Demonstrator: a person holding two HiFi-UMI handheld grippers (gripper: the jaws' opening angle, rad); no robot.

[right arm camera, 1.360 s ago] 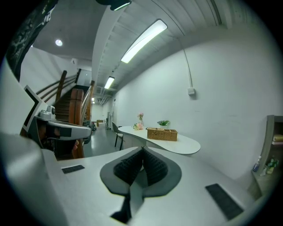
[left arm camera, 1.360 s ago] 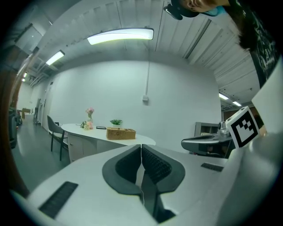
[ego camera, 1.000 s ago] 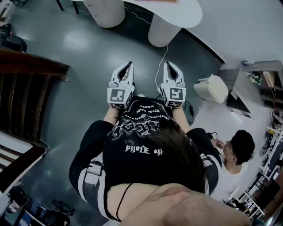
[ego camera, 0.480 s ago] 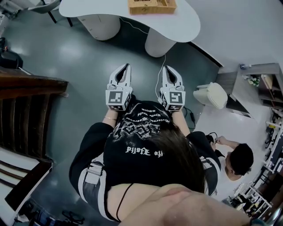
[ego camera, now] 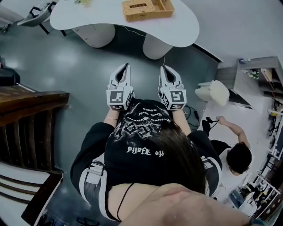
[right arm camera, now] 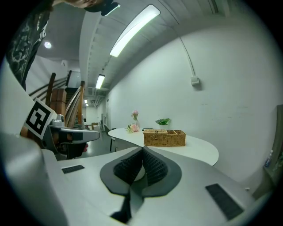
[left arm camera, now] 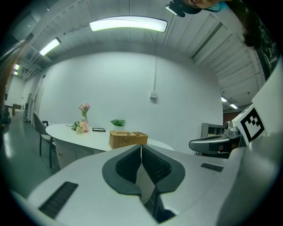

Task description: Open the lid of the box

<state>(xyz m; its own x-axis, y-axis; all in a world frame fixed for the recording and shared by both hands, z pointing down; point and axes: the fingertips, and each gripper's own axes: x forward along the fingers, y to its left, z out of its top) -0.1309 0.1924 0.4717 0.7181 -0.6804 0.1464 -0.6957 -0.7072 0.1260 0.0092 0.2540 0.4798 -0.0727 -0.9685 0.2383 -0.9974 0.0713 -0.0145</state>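
Left gripper point(ego camera: 125, 66) and right gripper point(ego camera: 163, 67), both closed and empty — woven wicker box point(ego camera: 148, 9) ahead on rounded white bench point(ego camera: 183, 31).

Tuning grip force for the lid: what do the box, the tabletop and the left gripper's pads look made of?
Box: woven wicker or rattan, tan and matte; the weave texture shows.
Tabletop: smooth white with a slight sheen, likely laminate or painted board.
Pads of the left gripper: dark and ribbed, probably rubber.

Strip lights point(left arm camera: 128, 25) are glowing over a lab-like workroom's grey floor point(ego camera: 75, 62), curved white table point(ego camera: 177, 26) and cluttered equipment shelves point(ego camera: 265, 81).
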